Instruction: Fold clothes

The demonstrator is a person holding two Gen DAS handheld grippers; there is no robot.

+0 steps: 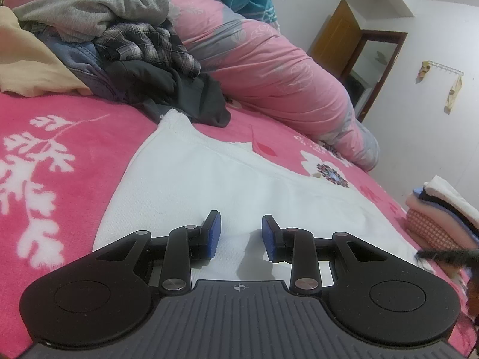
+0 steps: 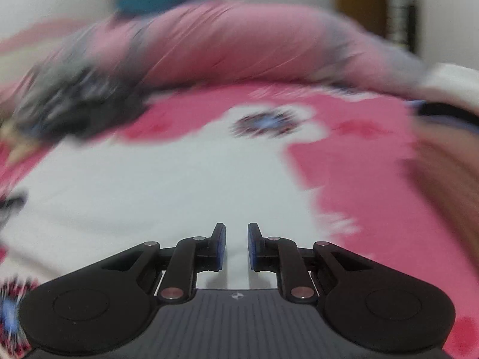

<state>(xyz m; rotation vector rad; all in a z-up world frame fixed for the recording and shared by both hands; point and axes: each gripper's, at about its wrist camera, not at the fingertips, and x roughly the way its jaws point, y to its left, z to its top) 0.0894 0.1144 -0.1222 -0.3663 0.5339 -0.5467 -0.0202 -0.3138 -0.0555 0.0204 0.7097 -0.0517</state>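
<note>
1. In the left wrist view, one pile of unfolded clothes (image 1: 98, 45) fills the upper left of the frame; I count at least five pieces in it: a beige one, a grey one, a blue one, a plaid one and a black one.
2. One pink bedspread (image 1: 54, 161) with white leaf prints covers the bed across the left and middle of the frame.
3. One white garment (image 1: 209, 179) lies spread flat on the bedspread in the centre, its far end touching the black piece of the pile.
4. The left claw (image 1: 241, 236) sits at the lower centre over the white garment, its jaws narrowly apart with nothing between the two blue pads (image 1: 214, 234).
5. One rolled pink quilt (image 1: 269, 65) runs from the upper centre toward the right.
6. One stack of folded clothes (image 1: 443, 212) stands at the right edge.
7. In the right wrist view, heavily blurred, the right claw (image 2: 236, 246) is at the lower centre above the white garment (image 2: 149, 185), jaws open only a slim gap and empty.
</note>
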